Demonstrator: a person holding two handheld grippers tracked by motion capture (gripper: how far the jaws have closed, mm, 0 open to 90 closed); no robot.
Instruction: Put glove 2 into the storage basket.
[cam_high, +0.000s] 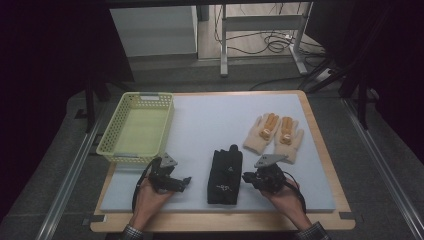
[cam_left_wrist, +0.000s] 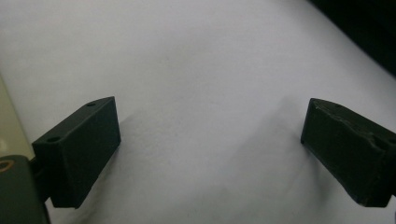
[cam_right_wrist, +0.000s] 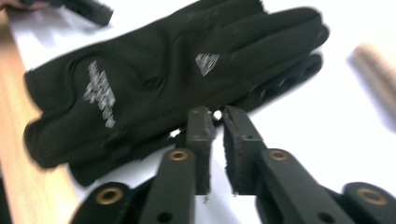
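A pair of black gloves (cam_high: 225, 170) with grey logos lies stacked at the front middle of the pale blue mat (cam_high: 210, 117). My right gripper (cam_high: 246, 177) sits just right of the pair, pointing left at it. In the right gripper view its jaws (cam_right_wrist: 218, 114) stand almost together with a thin gap, tips at the edge of the black gloves (cam_right_wrist: 154, 79) and nothing between them. To the left of the gloves, my left gripper (cam_high: 187, 180) rests low over the bare mat. In its own view, that left gripper (cam_left_wrist: 210, 121) is wide open and empty.
A yellow plastic basket (cam_high: 107, 137) stands on the mat's left side. A pair of beige knit gloves (cam_high: 274, 132) with orange patches lies flat at the right, blurred in the right gripper view (cam_right_wrist: 373, 65). The mat lies on a wooden board (cam_high: 220, 222).
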